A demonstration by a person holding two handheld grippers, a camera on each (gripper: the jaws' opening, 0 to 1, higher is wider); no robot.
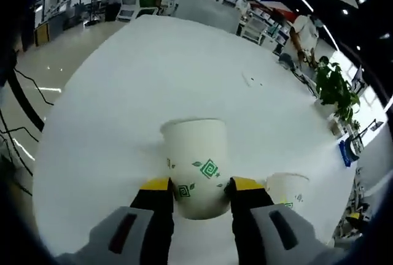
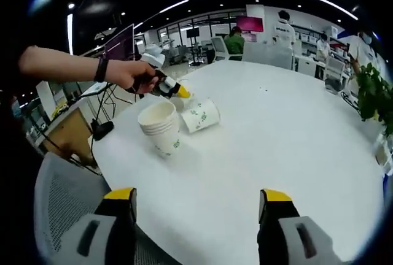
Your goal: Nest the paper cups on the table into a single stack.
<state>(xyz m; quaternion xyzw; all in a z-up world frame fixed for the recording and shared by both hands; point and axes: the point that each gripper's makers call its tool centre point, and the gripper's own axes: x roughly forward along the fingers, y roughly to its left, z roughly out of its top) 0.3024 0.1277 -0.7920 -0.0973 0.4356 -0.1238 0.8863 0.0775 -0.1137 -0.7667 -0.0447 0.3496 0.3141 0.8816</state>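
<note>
A white paper cup [image 1: 195, 154] with green leaf print sits between the yellow-tipped jaws of my left gripper [image 1: 201, 185], base toward the camera and mouth away; both jaws press its sides. Just to its right the rim of another cup [image 1: 288, 188] shows. In the right gripper view a person's hand holds that left gripper [image 2: 175, 90] against the tilted cup [image 2: 201, 115] over the white table [image 2: 288, 130]. Beside it stands a nested stack of cups [image 2: 161, 127]. My right gripper [image 2: 198, 200] hangs open at the table's near edge, well short of the cups, with nothing between its jaws.
A grey mesh chair [image 2: 61, 203] stands at the table's near left edge. A potted plant [image 2: 371, 93] grows past the right side, also the plant [image 1: 334, 87]. A small scrap [image 1: 252, 81] lies far out on the tabletop. Desks and people fill the office behind.
</note>
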